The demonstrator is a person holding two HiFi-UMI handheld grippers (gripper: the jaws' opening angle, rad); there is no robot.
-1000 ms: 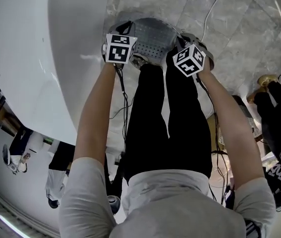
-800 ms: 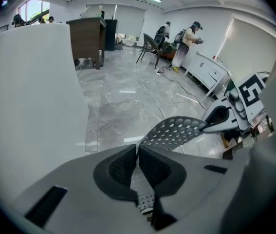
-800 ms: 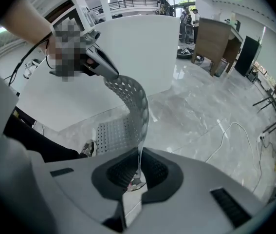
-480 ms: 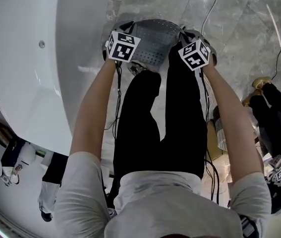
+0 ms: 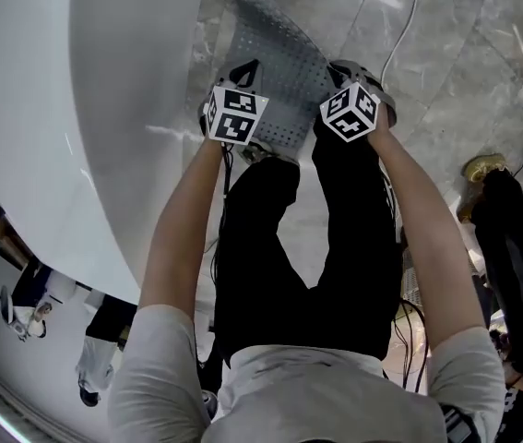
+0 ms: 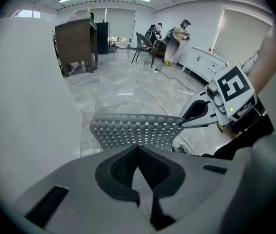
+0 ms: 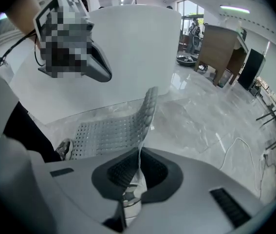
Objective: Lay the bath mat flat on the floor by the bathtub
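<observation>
**Head view.** The left gripper (image 5: 245, 70) and the right gripper (image 5: 339, 68) each hold a near corner of the grey perforated bath mat (image 5: 275, 44). Half a second earlier the mat was bunched in a low arc between the two marker cubes. It now stretches away from the person over the marble floor (image 5: 445, 53), just beside the white bathtub (image 5: 104, 109). The far end looks raised, so the mat is not yet flat. The person's dark trouser legs stand directly below the grippers.

**Left gripper view.** The jaws are clenched on the mat's edge (image 6: 133, 130). The sheet rises ahead of them and reaches across to the right gripper's tip. The bathtub wall fills the left.

**Right gripper view.** The jaws are clamped on the mat's edge (image 7: 113, 133), and one side of the mat curls upright. The bathtub stands behind it.
</observation>
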